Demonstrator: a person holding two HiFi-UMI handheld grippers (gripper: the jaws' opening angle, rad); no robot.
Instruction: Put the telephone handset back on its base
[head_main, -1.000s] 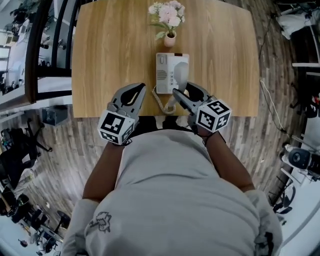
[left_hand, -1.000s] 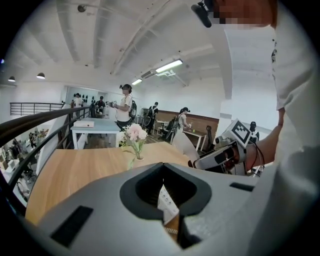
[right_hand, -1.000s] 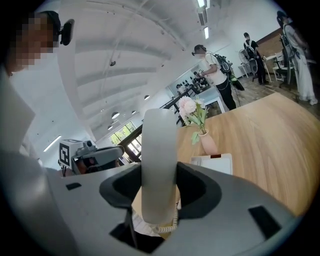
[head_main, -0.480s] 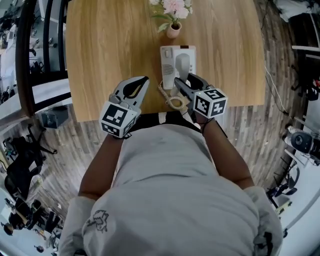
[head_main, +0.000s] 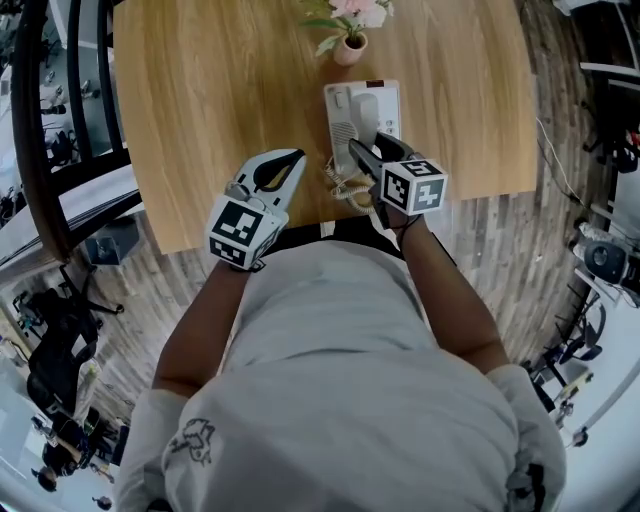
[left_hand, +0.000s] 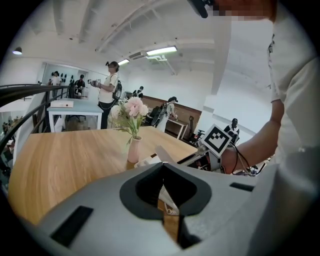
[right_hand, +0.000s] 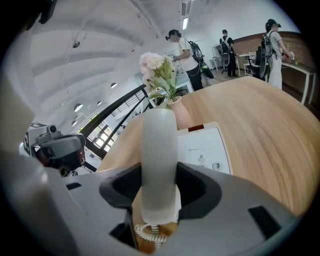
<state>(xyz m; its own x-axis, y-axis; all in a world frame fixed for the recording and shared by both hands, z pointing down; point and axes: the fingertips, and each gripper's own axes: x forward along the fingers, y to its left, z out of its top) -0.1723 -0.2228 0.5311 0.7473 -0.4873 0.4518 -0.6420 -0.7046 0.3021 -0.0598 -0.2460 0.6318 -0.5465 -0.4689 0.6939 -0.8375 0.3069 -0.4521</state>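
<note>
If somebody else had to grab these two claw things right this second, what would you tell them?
Left gripper: jaws shut, empty, hovering over the table edge beside the phone.
Right gripper: shut on the near end of the handset.
The handset is over the base; I cannot tell whether it is seated. The coiled cord bunches at the table's near edge.
Done: handset brought to the base.
Left: settle it into the cradle, open the right jaws, draw back.
</note>
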